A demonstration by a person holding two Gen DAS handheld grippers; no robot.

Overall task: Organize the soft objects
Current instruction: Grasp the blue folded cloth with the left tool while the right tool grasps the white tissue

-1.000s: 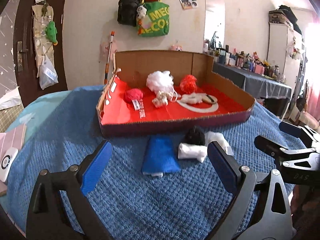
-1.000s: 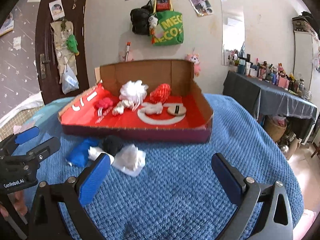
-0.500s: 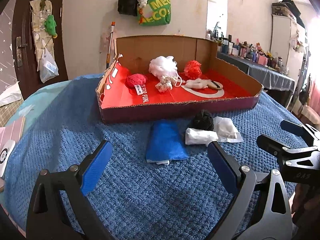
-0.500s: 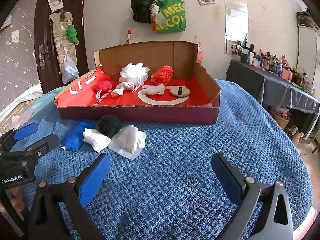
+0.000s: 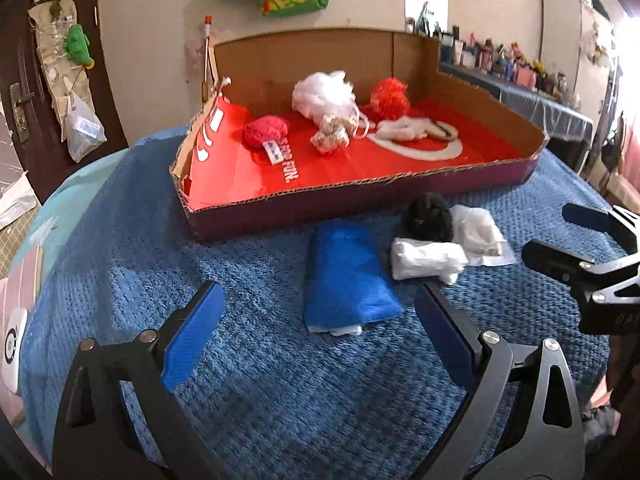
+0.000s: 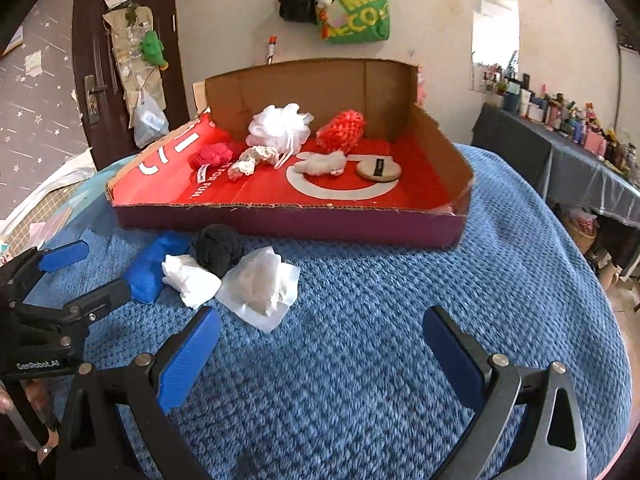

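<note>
A folded blue cloth (image 5: pixel 346 276) (image 6: pixel 154 268), a black ball of fabric (image 5: pixel 429 216) (image 6: pixel 218 248), a rolled white cloth (image 5: pixel 426 258) (image 6: pixel 188 278) and a white item in a clear bag (image 5: pixel 480 232) (image 6: pixel 260 286) lie on the blue blanket in front of a red-lined cardboard box (image 5: pixel 360 196) (image 6: pixel 280 222). The box holds several soft things, among them a white mesh puff (image 5: pixel 324 92) (image 6: pixel 280 124). My left gripper (image 5: pixel 320 336) is open, just short of the blue cloth. My right gripper (image 6: pixel 324 354) is open over bare blanket, right of the bagged item.
A white device (image 5: pixel 10 344) lies at the blanket's left edge. A dark table with bottles (image 6: pixel 580 148) stands to the right. Bags hang on the wall (image 6: pixel 352 4) behind the box. A door (image 6: pixel 116 60) is at the left.
Both grippers have moved forward and tilted down toward the items in front of the box, which now look larger. Both stay open. No object has moved.
</note>
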